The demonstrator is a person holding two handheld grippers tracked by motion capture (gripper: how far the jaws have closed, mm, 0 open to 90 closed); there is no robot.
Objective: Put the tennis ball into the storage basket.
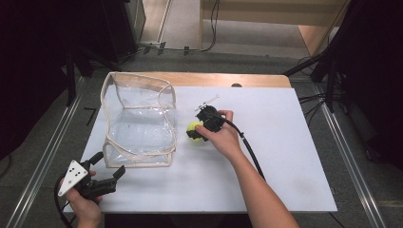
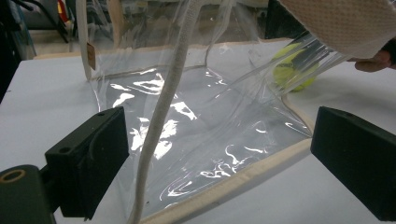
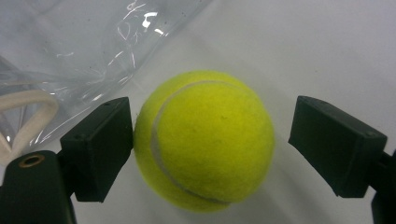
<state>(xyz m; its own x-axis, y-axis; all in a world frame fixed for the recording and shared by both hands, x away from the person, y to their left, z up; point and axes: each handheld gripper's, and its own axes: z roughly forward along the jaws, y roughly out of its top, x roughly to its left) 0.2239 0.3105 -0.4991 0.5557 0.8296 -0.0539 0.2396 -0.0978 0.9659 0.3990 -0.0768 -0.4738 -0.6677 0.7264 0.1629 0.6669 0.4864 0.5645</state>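
Tennis ball (image 3: 204,140) on white tabletop (image 1: 285,142), just beside clear bag (image 1: 138,118), straddled by right hand-held gripper (image 1: 198,132): one jaw touching its side, the other a little apart, no grip. Left hand-held gripper (image 1: 110,167) near bag's corner, jaws wide apart, holding nothing.

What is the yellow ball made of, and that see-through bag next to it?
The yellow ball looks covered in fuzzy felt: its surface is matte and hairy, with a curved pale seam, like a tennis ball. The see-through bag looks like soft clear plastic, probably vinyl: it is glossy, creased and catches bright glints. Its cream edging looks like woven fabric tape.
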